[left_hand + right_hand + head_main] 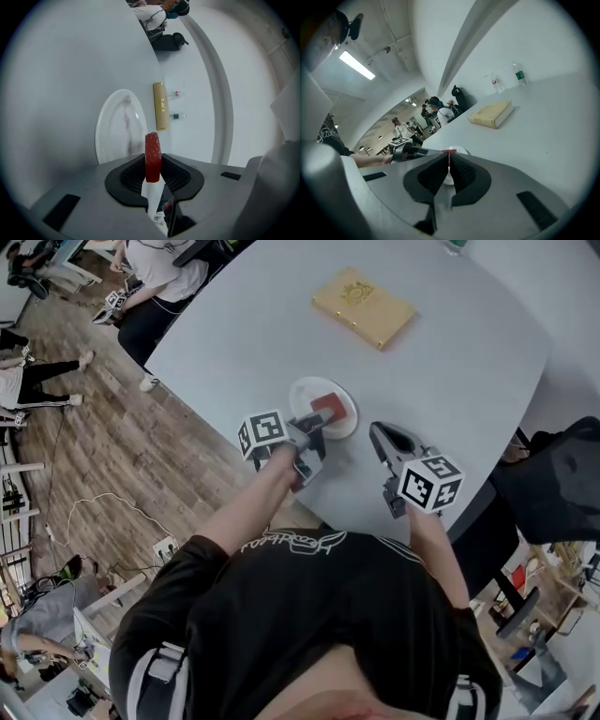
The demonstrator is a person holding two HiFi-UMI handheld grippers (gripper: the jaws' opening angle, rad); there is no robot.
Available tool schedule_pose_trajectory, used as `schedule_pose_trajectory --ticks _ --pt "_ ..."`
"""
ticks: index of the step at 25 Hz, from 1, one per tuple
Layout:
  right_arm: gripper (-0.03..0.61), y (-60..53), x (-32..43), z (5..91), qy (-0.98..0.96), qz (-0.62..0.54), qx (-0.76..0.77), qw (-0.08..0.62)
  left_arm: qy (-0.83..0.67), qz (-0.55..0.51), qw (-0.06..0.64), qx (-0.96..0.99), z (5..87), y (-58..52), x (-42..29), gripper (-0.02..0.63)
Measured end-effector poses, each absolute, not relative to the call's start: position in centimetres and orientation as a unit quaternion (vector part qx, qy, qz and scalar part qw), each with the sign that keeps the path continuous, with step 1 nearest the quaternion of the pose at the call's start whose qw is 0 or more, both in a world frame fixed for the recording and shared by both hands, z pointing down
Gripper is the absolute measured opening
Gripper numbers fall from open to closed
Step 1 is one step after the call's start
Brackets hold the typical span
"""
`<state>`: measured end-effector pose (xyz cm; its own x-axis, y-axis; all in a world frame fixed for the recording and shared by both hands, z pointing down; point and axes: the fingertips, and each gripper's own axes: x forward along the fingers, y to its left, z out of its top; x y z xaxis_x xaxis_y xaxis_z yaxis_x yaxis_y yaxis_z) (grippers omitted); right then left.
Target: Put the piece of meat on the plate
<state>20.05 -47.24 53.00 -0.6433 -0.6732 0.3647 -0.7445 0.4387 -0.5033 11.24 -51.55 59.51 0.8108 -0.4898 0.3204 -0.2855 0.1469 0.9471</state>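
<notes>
Here the left tongs (317,423) clench the piece of meat (153,150) on edge over the white plate (112,126). The right tongs (449,164) hover closed and empty above the tabletop (441,362).

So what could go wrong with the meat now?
The left hand-held gripper pinches the piece of meat on edge, by its lower part only, so it could slip out early. In the left gripper view it sits by the right rim of the plate, so it might tip onto the table when let go.
</notes>
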Motion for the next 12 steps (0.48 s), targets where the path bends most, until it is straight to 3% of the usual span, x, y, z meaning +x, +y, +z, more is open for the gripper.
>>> schedule_pose_trajectory --ticks 12 --pt "0.015 -47.4 20.4 53.6 -0.846 0.328 0.416 0.057 -0.324 -0.06 0.71 0.623 60.9 -51.8 11.1 0.1"
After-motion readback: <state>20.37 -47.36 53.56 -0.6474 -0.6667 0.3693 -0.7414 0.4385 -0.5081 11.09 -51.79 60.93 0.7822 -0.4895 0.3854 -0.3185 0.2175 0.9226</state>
